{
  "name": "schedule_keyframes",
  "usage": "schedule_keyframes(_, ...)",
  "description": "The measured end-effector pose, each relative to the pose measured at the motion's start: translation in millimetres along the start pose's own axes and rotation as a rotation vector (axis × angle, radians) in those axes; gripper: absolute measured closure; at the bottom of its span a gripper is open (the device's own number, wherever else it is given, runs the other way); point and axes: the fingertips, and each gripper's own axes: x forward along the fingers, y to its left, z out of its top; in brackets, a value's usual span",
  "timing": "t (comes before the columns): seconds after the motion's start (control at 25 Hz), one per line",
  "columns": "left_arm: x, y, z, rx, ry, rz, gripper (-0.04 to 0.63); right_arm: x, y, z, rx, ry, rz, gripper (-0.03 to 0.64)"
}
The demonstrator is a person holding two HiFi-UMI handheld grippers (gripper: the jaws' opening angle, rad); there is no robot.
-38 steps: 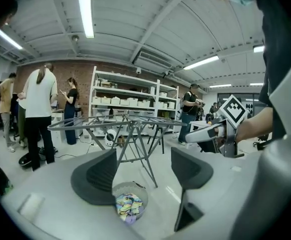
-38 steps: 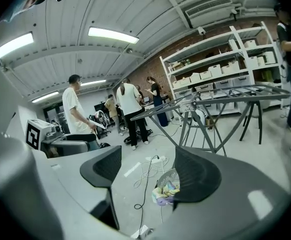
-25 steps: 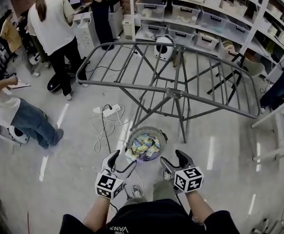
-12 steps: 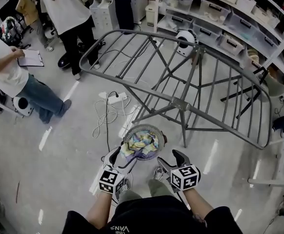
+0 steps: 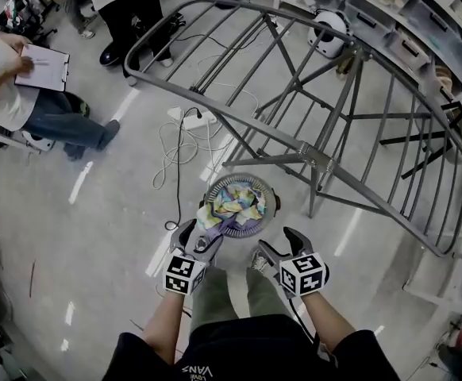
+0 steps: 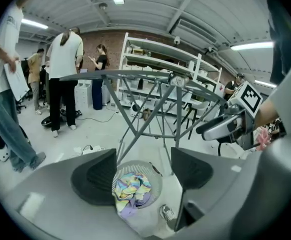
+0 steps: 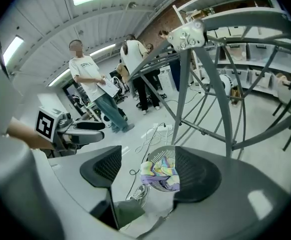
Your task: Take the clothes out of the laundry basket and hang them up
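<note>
The left gripper hangs with jaws apart and empty, just beside the round laundry basket on the floor, which holds bundled colourful clothes. The right gripper is also spread and empty. The grey drying rack stands beyond the basket.

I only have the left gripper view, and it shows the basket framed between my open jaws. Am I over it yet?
Observer: In the head view, the left gripper sits at the near-left rim of the basket, beside the cloth draped over it.
Operator: Where is the other gripper?
Observer: The right gripper is to the right of the basket, short of its rim.
Operator: And its jaws?
Observer: The right gripper view shows them apart, gripping nothing.
</note>
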Motion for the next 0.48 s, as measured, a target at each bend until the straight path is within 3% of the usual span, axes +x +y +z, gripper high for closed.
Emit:
schedule_keyframes(0.2, 41.3, 14.5, -43.3, 0.040, 0.120, -0.081, 0.276, 24.8, -8.6, -25.0, 0.078, 0.026, -0.062, 0.291)
schedule_keyframes(0.48, 111.2, 39.9, -102.7, 0.078, 0.226, -0.179, 0.276, 84.4, -22.8, -60.9, 0.196, 0.031, -0.130, 0.291)
